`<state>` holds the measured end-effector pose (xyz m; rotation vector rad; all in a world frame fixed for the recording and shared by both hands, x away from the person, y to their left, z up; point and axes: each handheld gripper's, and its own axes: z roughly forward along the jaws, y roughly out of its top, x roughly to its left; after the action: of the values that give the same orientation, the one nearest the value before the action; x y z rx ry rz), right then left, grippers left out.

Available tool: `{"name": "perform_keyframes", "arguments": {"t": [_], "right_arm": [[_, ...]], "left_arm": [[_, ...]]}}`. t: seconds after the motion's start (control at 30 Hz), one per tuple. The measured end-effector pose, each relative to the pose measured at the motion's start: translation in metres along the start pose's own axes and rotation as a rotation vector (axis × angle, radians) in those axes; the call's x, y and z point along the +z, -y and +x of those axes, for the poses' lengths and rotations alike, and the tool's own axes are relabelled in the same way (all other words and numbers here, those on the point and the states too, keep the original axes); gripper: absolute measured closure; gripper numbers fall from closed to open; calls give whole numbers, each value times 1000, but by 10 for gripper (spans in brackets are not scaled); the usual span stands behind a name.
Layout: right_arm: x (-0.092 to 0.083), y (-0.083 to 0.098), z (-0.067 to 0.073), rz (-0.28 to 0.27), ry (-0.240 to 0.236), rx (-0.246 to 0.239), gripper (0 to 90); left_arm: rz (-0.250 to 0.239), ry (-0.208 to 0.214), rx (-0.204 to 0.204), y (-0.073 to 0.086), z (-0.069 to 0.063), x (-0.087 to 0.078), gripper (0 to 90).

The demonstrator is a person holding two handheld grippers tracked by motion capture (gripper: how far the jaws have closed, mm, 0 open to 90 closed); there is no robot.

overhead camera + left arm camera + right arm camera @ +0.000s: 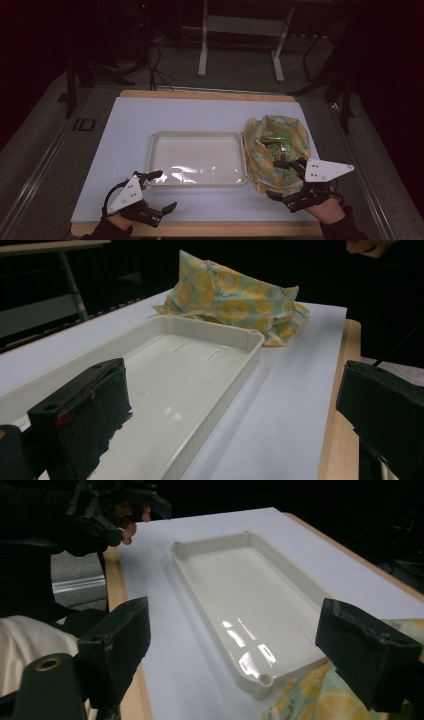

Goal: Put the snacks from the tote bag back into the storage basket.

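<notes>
The right gripper (281, 179) hangs over the near edge of the bag (275, 150), jaws spread wide, one tip above the bag's open mouth and the other at its near corner; nothing is clamped between them. In the right gripper view its jaws stand well apart, with a bit of the yellow cloth (320, 690) under the right one. The bag is pale blue-green cloth printed with yellow lemon slices, lying crumpled on the right side of the tabletop (165, 112), its left edge touching the right rim of the tray (195, 136). Inside its mouth sits a green packet (277, 144); the print on it is too small and blurred to read.

The left gripper (165, 190) is at the near left, jaws also wide apart and holding nothing: one tip lies just at the tray's near left rim, the other over the white sheet close to the tabletop's front edge. In the left gripper view the tray (235, 332) runs away from the jaws toward the bag (235, 297) beyond its far end.

The tray is a shallow cream rectangle in the middle of the sheet, with no label to be seen
</notes>
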<state>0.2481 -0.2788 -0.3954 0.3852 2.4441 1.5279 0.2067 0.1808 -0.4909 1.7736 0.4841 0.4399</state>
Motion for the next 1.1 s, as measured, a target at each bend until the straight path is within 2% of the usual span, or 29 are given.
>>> {"name": "perform_keyframes", "arguments": {"t": [0.13,0.4,0.67,0.9,1.07,1.1], "right_arm": [[-3,-8,-3,-9,11,-18,146],[-7,-14,-12,-19,24,-20,151],[-14,-17,-27,-37,79,-9,162],[-17,-15,-42,-37,127,21,162],[-19,-9,-56,-38,199,44,163],[-19,-9,-56,-38,199,44,163]], "left_arm": [[0,-1,-1,0,0,0,11],[-2,-1,-4,0,0,0,11],[-1,-1,-4,0,0,0,11],[-2,-4,-6,0,0,0,11],[-4,-2,-4,0,0,0,11],[-2,-3,-3,0,0,0,11]]}}
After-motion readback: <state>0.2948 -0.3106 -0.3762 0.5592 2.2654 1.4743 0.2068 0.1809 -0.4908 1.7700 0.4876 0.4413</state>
